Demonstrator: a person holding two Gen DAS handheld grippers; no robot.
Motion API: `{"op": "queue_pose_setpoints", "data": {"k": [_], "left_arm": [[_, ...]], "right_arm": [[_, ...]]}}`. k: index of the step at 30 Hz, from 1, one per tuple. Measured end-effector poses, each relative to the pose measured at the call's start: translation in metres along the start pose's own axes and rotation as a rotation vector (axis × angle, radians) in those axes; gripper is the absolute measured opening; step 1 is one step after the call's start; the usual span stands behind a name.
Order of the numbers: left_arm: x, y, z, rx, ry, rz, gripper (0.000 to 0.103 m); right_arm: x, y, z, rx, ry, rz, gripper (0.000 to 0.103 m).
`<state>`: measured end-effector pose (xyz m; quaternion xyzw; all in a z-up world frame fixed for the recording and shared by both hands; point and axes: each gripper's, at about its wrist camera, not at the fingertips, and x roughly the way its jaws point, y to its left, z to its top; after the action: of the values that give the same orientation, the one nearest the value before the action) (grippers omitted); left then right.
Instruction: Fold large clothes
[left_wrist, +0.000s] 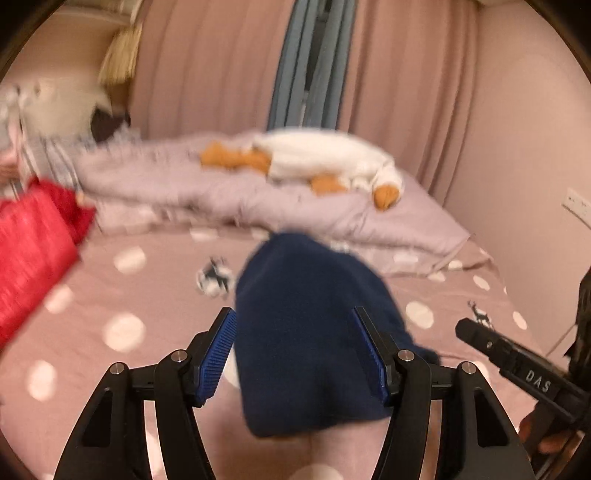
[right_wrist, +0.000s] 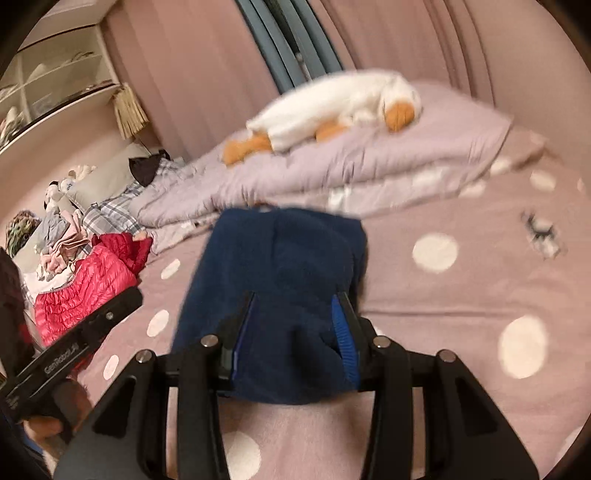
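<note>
two grippers have hold of one dark blue fleece garment (left_wrist: 310, 332), and i see it bunched up and lifted off the bed, hanging over the pink dotted sheet (left_wrist: 122, 295). in the left wrist view my left gripper (left_wrist: 295, 354) has its jaws about half open with the blue cloth filling the gap between them; the right pad presses into the fabric, the left pad sits at its edge, so i read it as gripped. in the right wrist view my right gripper (right_wrist: 295, 332) has its jaws closer together, the cloth pinched between the blue pads and draping down in front of them.

each view catches the other gripper at its edge: the right one low on the right of the left view, the left one low on the left of the right view, with a hand (right_wrist: 48, 424) wrapped around its handle.

beyond the garment, a red padded jacket (right_wrist: 85, 288) lies at the left side of the bed. behind it is a lilac duvet (left_wrist: 258, 199) folded in a thick pile, and a white and orange plush duck (left_wrist: 325, 162) lies on top of it. pink curtains (left_wrist: 207, 66) hang behind the bed, with a grey-blue strip between them. both views are blurred.
</note>
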<state>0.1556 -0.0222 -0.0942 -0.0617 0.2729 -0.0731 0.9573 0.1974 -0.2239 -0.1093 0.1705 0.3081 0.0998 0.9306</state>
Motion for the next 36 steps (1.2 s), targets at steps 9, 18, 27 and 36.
{"op": "queue_pose_setpoints", "data": {"k": [9, 18, 27, 36], "left_arm": [[-0.079, -0.007, 0.004, 0.0, -0.109, 0.016, 0.063], [-0.097, 0.014, 0.007, -0.109, -0.131, -0.039, 0.102], [-0.101, 0.014, 0.004, -0.109, -0.13, -0.045, 0.102], [-0.105, 0.01, 0.002, -0.083, -0.136, -0.027, 0.102]], "right_arm": [[-0.103, 0.032, 0.004, -0.133, -0.192, 0.002, 0.072], [-0.144, 0.036, -0.005, -0.188, -0.254, -0.038, 0.103], [-0.149, 0.03, -0.009, -0.098, -0.237, -0.046, 0.103], [-0.152, 0.038, -0.014, -0.113, -0.239, -0.069, 0.103]]}}
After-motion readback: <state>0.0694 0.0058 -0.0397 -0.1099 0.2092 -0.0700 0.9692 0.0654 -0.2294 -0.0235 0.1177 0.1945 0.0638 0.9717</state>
